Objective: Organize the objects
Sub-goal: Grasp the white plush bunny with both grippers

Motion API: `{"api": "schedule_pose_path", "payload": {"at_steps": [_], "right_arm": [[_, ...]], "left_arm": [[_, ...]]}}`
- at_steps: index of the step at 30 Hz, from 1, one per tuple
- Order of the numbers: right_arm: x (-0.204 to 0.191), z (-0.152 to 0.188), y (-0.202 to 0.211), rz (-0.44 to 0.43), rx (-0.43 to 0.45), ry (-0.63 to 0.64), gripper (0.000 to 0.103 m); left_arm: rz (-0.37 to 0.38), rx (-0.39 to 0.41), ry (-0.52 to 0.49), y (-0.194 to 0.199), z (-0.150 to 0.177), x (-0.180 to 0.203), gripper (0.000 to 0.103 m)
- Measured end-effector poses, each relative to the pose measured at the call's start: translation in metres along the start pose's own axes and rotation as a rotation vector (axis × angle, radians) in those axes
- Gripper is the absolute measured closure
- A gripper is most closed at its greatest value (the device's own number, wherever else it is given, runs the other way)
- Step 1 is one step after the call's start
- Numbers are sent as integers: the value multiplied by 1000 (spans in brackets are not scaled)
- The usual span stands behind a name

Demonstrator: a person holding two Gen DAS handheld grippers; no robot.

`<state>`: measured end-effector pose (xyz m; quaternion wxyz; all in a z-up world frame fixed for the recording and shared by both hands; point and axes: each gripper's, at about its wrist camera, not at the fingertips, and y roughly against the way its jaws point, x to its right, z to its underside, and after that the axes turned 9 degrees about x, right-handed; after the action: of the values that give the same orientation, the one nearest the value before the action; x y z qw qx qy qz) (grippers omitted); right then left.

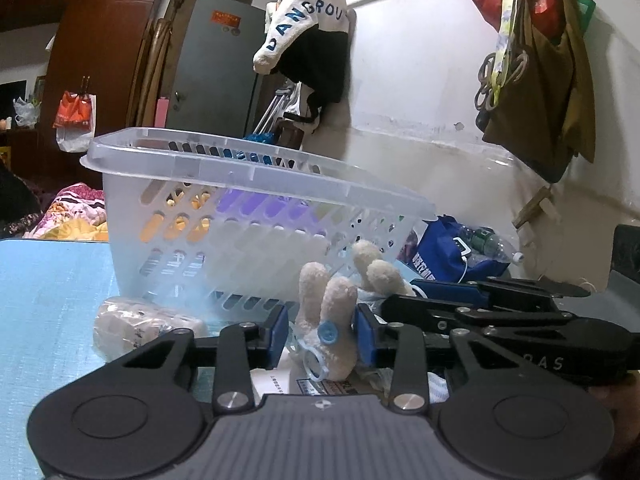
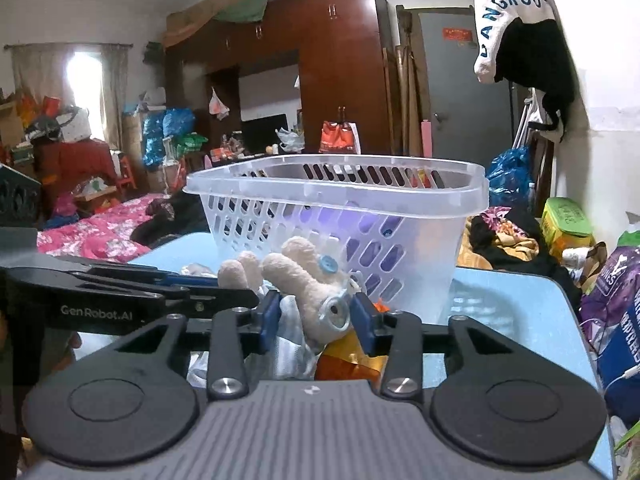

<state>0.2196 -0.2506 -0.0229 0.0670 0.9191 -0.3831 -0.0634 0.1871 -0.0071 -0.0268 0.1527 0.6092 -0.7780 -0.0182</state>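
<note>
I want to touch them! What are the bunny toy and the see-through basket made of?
The bunny toy looks like soft cream plush: its surface is fuzzy and nubbly, with a shiny blue button, probably plastic. The basket looks like hard, smooth plastic: cloudy-clear, with moulded slots.

The white and black garment hanging on the wall carries blue letters that read "DANGROU". The black body of the left gripper, seen from the right wrist, is stamped "GenRobot.AI". Print on the purple bag is too blurred to read.
</note>
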Motion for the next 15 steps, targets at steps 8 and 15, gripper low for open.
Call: {"api": "schedule_pose_path", "payload": {"at_steps": [8,15], "right_arm": [[-7,2,2,22,12,45,73],[-4,-2,10,8,40,31,74]], "left_arm": [[7,24,-34,2,2,8,83],[34,74,-42,13,2,9,84]]}}
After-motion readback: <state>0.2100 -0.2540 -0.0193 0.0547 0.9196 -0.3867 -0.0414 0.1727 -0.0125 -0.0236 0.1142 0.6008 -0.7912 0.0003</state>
